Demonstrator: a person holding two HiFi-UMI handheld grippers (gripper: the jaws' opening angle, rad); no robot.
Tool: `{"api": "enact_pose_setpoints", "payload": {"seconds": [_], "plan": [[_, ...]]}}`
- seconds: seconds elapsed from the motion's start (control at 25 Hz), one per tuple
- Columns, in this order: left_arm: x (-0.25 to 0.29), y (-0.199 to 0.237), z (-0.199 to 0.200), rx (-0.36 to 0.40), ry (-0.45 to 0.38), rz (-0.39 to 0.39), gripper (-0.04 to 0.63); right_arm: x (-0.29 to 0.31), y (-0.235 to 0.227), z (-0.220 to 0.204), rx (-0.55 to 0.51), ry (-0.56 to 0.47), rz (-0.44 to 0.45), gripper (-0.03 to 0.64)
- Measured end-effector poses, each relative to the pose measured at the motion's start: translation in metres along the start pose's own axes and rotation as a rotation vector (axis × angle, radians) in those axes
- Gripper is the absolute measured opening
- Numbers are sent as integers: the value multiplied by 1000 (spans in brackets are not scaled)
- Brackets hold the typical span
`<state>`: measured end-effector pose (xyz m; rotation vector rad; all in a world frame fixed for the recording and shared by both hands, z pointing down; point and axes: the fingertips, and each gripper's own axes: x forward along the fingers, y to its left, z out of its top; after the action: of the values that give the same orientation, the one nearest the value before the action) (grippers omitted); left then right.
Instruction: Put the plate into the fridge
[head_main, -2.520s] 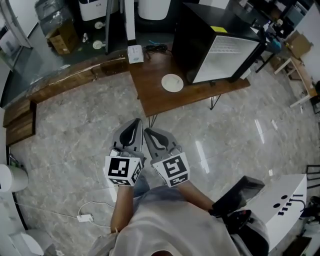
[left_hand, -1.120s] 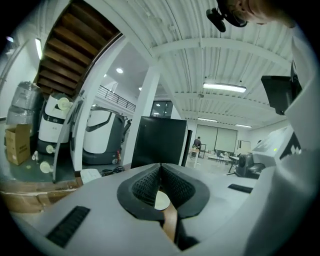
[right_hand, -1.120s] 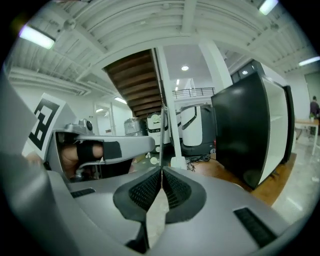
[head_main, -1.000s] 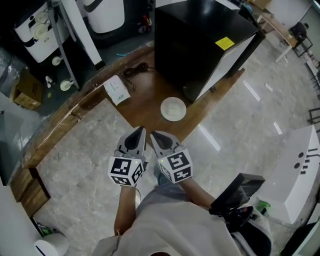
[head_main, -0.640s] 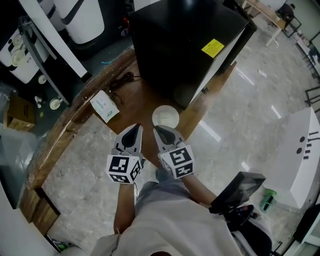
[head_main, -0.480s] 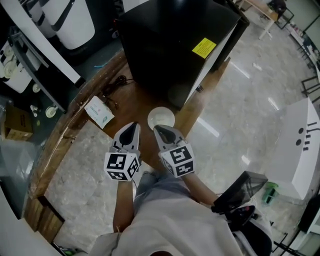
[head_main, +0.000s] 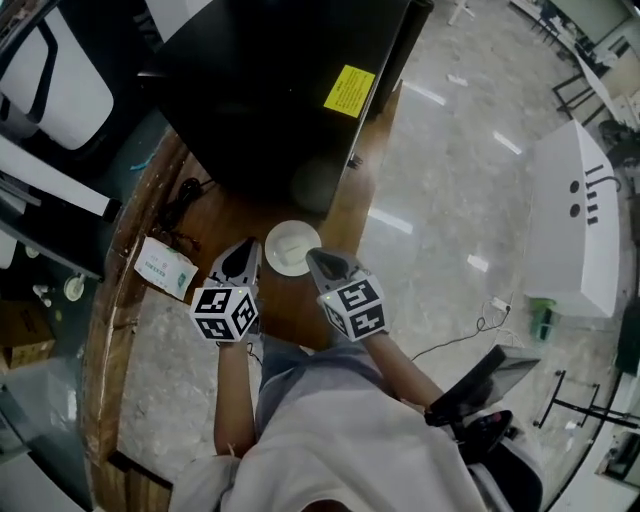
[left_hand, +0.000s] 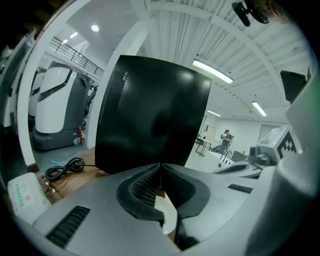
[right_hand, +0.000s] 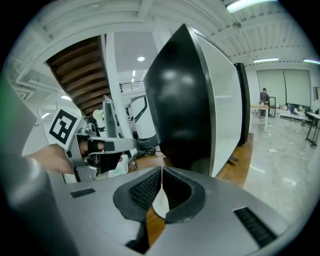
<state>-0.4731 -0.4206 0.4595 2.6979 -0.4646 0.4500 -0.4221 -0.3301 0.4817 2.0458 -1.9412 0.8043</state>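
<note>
A small white plate (head_main: 291, 247) lies on the wooden table (head_main: 215, 222) in front of the black fridge (head_main: 270, 90). In the head view my left gripper (head_main: 246, 251) is just left of the plate and my right gripper (head_main: 313, 257) just right of it, both close above the table's near edge. Both are shut with nothing in them. In the left gripper view, the shut left gripper (left_hand: 160, 165) points at the fridge (left_hand: 150, 115), with the plate (left_hand: 168, 214) showing below it. The right gripper (right_hand: 161, 171) faces the fridge's white front (right_hand: 223, 107).
A white packet (head_main: 164, 268) and a coiled black cable (head_main: 186, 194) lie on the table's left part. A yellow label (head_main: 348, 89) sits on the fridge top. A white cabinet (head_main: 565, 200) stands on the glossy floor to the right. A person stands far off (right_hand: 263, 96).
The head view has closed in on the table. Both shut grippers have moved forward from over the floor to either side of the plate.
</note>
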Motion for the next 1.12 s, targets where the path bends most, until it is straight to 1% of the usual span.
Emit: {"api": "enact_pose_setpoints", "payload": {"seconds": [0.08,0.16,0.24,0.36,0.52,0.64,0.72,0.84,0.92,1.0,1.04,1.08,1.12], "plan": [[24,7,7,-11,22,-51,20,16,-16,-3,64,32,-6,18],[51,18,1,20,83,-84,21,34,-33,-10,115,56,-30,18],[75,28,-8,46,146,-121,21,49,-51,-17,126,83,-69,18],[101,38,-17,58,211,-188,21,66,-71,-27,134,121,-126,18],[144,61,-52,118,353,-246,21,96,-100,-51,187,175,-190,18],[178,76,-83,134,457,-290,23,120,-122,-76,232,238,-201,18],[195,85,-104,143,513,-300,23,131,-137,-93,257,264,-216,20],[214,93,-130,133,567,-311,23,138,-157,-118,294,293,-240,20],[219,95,-142,105,581,-335,23,143,-164,-134,333,301,-229,28],[219,95,-156,87,597,-353,23,146,-164,-151,379,304,-205,59],[218,95,-163,82,608,-360,25,148,-164,-160,403,307,-195,97],[218,96,-171,76,621,-367,27,151,-164,-167,425,312,-189,117],[218,96,-177,68,634,-374,40,154,-164,-174,443,318,-185,118]]}}
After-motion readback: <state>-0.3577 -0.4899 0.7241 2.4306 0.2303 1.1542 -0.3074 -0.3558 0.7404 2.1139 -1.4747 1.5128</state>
